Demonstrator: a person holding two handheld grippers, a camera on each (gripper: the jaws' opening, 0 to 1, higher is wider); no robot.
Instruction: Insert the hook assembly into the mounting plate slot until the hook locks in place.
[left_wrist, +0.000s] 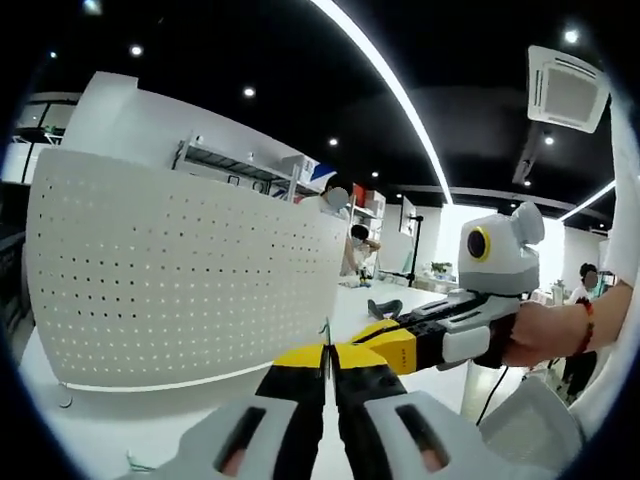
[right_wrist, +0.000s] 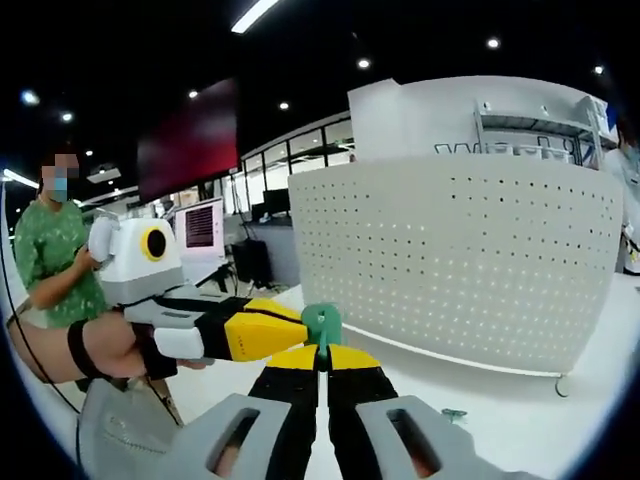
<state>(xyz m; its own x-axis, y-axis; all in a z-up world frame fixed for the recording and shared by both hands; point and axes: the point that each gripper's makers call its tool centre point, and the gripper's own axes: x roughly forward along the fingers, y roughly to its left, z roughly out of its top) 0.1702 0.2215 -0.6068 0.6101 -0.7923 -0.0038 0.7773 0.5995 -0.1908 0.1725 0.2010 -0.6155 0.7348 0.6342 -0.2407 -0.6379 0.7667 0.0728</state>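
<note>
A small green hook piece (right_wrist: 322, 322) with a round hole stands just above my right gripper (right_wrist: 320, 356). Its thin stem runs down between those shut jaws. My left gripper (right_wrist: 262, 334) comes in from the left, and its yellow tip meets the same piece. In the left gripper view the hook (left_wrist: 326, 332) shows edge-on as a thin sliver pinched in my shut left gripper (left_wrist: 327, 352). The right gripper (left_wrist: 392, 340) reaches in there from the right, held by a hand. The white perforated mounting plate (left_wrist: 190, 290) (right_wrist: 450, 260) stands upright on the table beyond both grippers, apart from the hook.
Another small green piece (right_wrist: 455, 413) lies on the white table (right_wrist: 500, 430) near the plate's base. The plate rests on a small foot (right_wrist: 562, 385). A person in green (right_wrist: 50, 260) stands at the left. Shelving and other people are far behind.
</note>
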